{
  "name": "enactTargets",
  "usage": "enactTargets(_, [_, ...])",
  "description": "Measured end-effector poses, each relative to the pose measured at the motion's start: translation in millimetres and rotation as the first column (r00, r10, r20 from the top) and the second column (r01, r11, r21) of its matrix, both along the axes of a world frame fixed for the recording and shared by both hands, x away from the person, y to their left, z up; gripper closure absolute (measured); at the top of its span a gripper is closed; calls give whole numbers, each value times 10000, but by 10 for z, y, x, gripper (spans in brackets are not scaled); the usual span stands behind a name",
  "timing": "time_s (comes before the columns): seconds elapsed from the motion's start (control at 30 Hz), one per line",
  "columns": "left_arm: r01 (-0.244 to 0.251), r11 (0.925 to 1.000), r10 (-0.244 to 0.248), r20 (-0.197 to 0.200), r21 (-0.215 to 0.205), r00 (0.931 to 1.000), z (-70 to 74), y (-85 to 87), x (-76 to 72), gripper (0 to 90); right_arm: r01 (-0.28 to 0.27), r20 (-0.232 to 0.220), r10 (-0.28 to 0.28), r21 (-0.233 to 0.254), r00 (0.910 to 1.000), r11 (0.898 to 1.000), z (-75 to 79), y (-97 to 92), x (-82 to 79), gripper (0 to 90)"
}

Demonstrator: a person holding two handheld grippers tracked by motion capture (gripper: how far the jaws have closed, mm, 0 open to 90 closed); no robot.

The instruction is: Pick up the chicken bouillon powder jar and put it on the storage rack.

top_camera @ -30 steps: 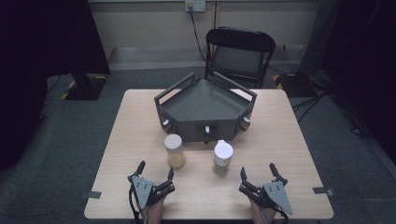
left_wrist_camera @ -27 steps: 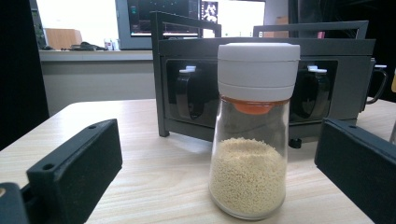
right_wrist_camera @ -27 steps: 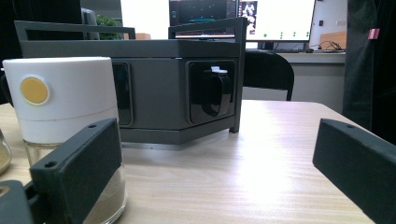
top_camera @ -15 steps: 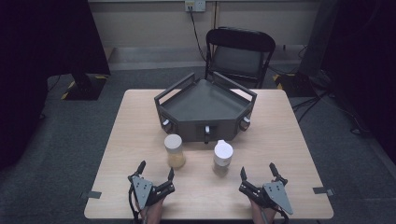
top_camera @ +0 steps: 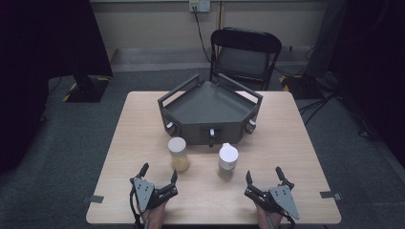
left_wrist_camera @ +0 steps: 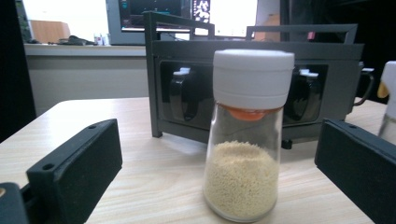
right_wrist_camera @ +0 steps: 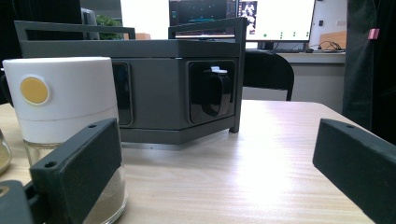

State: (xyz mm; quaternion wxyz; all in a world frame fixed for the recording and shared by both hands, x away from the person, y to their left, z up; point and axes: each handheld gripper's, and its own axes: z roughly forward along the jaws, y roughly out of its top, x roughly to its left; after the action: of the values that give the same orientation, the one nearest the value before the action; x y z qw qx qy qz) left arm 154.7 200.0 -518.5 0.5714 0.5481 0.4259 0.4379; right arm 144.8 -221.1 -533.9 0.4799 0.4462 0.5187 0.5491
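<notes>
A: How is the left gripper (top_camera: 157,175) set?

B: It is rested at the near edge of the table (top_camera: 143,124), jaws spread wide, and nothing is held. In the left gripper view, the left jar (left_wrist_camera: 246,135) is seen upright between the two jaws, ahead of them and untouched. A white cap is fitted, an orange insert is visible beneath it, and the jar is roughly half filled with pale yellow granules.

A: And the right gripper (top_camera: 263,177)?

B: It is likewise rested at the near edge, jaws wide apart and empty. The right jar (top_camera: 228,161) is located ahead of it and to its left. In the right gripper view, this jar (right_wrist_camera: 65,121) is partly covered by the left jaw; contact cannot be determined. A yellow dot is marked on its white cap.

A: What is placed behind the jars?

B: A dark grey angular tray (top_camera: 210,112) is positioned at the table centre, just behind both jars. A black folding chair (top_camera: 246,55) is set beyond the far edge.
</notes>
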Motion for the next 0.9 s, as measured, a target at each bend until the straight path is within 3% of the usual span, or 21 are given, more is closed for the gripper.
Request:
enactTargets(0.3, [30, 9999, -28, 191, -103, 9998, 32, 9, 2, 0, -26, -1, 26, -3, 10000, 10000, 0, -4, -1, 0])
enactTargets(0.9, [648, 9978, -644, 339, -123, 9974, 200, 66, 120, 0, -8, -4, 8, -3, 10000, 10000, 1, -1, -2, 1])
